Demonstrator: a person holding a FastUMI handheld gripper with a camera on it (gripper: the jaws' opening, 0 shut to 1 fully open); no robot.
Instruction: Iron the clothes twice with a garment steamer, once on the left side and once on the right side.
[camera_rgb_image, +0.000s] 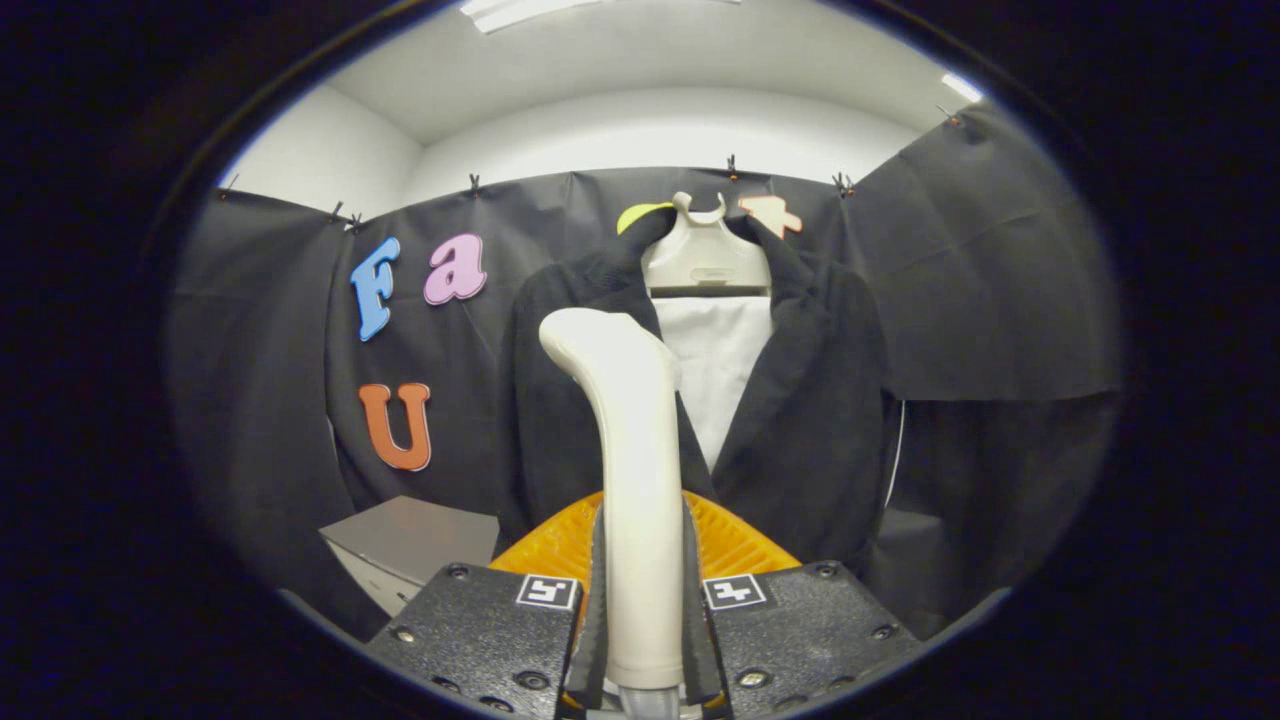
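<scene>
Gripper (642, 600) of mine clenched on steamer (630, 440); jacket (800, 420) hangs beyond; first side's pass looks next; I must close in.

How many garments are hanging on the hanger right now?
2. A black jacket hangs open on the cream plastic hanger, beyond the gripper. A white shirt shows between its lapels, behind the cream steamer handle the gripper clamps. More may be hidden.

Ceiling strip lights (520, 10) overhead give bright, even light, glaring white at the far ceiling. The cream garment steamer (635, 480), clamped between the gripper (642, 600) fingers, shines softly. The black jacket (800, 400) loses detail in shadow. Fisheye bending curves the edges; focus stays sharp.
</scene>
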